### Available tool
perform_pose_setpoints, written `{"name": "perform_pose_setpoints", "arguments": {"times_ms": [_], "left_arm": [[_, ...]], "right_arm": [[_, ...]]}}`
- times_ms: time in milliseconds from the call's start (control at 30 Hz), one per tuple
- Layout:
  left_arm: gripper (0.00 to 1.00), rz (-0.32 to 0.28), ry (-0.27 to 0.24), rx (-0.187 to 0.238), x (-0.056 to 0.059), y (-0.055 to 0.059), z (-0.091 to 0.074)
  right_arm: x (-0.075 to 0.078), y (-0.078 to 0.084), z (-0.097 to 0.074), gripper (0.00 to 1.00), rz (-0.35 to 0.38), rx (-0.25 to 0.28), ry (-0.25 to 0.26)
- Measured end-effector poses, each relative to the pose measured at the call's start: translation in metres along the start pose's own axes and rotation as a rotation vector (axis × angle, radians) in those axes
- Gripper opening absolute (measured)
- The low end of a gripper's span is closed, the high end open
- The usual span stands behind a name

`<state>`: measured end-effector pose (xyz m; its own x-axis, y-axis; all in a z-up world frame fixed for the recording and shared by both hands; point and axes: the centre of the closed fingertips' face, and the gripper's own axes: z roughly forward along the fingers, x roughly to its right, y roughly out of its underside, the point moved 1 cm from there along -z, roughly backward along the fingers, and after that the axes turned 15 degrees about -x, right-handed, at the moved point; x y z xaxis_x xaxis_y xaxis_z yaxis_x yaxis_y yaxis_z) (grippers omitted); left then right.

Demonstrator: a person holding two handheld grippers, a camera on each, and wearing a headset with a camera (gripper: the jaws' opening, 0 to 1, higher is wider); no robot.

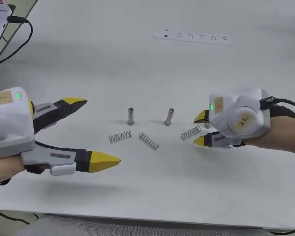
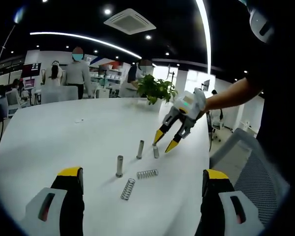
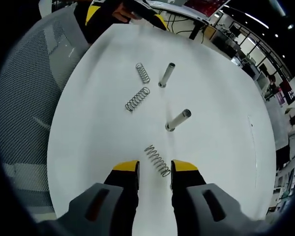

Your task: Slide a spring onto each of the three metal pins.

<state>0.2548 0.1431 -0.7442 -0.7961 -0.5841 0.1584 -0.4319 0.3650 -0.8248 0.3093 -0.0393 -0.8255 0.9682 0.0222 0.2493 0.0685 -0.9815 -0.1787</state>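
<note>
Picking up the first spring, by my reading.
Right gripper (image 1: 200, 129), jaws partly open, straddles the end of a spring (image 1: 191, 132) just right of the middle pin (image 1: 169, 117); next, close lightly on it. Left gripper (image 1: 91, 132) gapes empty, well left of that pin.

Third pin (image 1: 207, 126) mostly hid behind right gripper (image 1: 200, 129), just its top peeks betw. the jaws. Spring (image 1: 191, 132) beside right gripper: touching a jaw or not, can't tell. Power strip (image 1: 194, 37) well beyond right gripper (markings too small to read).
</note>
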Motion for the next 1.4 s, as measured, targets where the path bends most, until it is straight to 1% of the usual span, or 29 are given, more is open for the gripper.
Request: {"name": "perform_pose_setpoints", "arguments": {"times_ms": [67,100,133,333,367,433,467,533,800,1133,1233,1400], "left_arm": [[0.99,-0.002,0.001,0.0,0.0,0.0,0.0],[0.99,-0.001,0.0,0.0,0.0,0.0,0.0],[0.99,-0.002,0.0,0.0,0.0,0.001,0.0],[0.99,-0.003,0.001,0.005,0.0,0.0,0.0],[0.99,-0.003,0.002,0.005,0.0,0.0,0.0],[0.99,-0.002,0.002,0.003,0.001,0.001,0.0],[0.99,-0.003,0.003,0.003,0.001,0.001,0.0],[0.99,-0.002,0.002,0.003,0.001,0.001,0.0],[0.99,-0.005,0.006,0.003,0.001,0.001,0.001],[0.99,0.0,0.01,0.006,0.001,-0.001,0.003],[0.99,0.001,0.01,0.007,0.001,-0.001,0.003],[0.99,0.007,0.017,0.003,0.004,0.0,0.003]], "right_arm": [[-0.001,-0.001,0.003,0.23,0.01,-0.012,-0.029],[-0.001,-0.001,0.003,0.23,0.011,-0.014,-0.033],[-0.001,-0.001,0.005,0.23,0.009,-0.027,-0.045],[0.0,-0.003,0.011,0.22,0.001,-0.064,-0.074],[0.0,-0.001,0.013,0.22,0.011,-0.081,-0.086],[0.001,0.0,0.015,0.22,0.03,-0.096,-0.09],[0.002,0.003,0.017,0.21,0.053,-0.108,-0.108],[0.004,0.006,0.02,0.2,0.062,-0.118,-0.116],[0.003,0.008,0.024,0.11,0.08,-0.15,-0.146],[0.001,0.007,0.024,0.1,0.102,-0.147,-0.165],[-0.002,0.006,0.023,0.09,0.101,-0.147,-0.156],[-0.005,0.004,0.015,0.09,0.136,-0.122,-0.155]]}}
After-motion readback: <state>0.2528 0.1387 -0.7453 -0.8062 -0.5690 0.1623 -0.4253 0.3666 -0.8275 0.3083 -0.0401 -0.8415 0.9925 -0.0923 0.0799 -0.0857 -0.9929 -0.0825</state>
